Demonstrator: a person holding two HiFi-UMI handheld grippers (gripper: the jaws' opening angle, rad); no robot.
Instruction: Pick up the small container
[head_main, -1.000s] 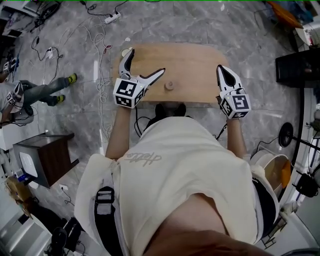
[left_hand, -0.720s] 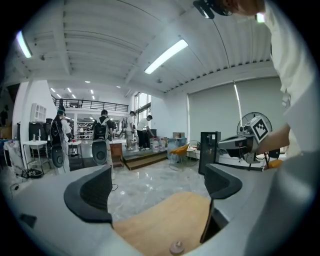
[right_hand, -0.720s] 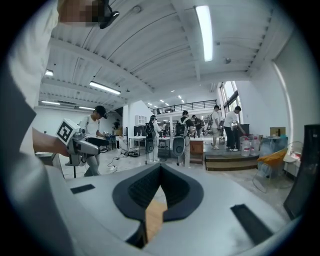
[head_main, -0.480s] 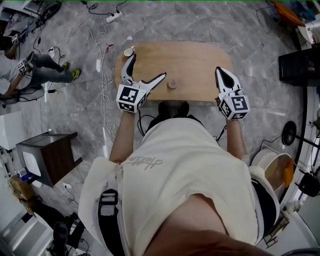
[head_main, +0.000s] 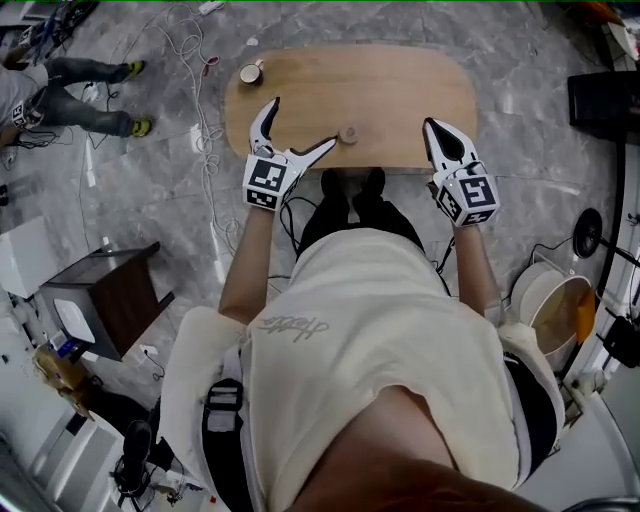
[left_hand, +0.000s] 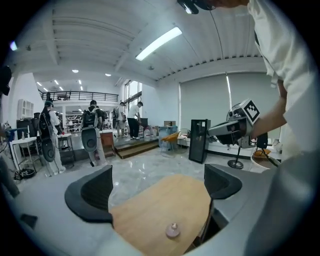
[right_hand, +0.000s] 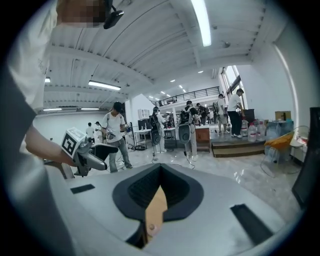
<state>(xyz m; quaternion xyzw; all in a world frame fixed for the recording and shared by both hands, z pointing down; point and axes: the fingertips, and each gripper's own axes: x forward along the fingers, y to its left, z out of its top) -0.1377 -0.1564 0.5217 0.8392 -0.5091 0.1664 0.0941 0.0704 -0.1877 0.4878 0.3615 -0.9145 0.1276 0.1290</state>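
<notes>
The left claw (head_main: 300, 124) gapes wide over the near edge of the wooden desk (head_main: 400, 90) and holds nothing. The small container (head_main: 348, 134) sits on the desk just beside one jaw tip. The right claw (head_main: 436, 132) is closed and empty at the desk's right side. A cup (head_main: 250, 73) stands at the far left corner.
</notes>
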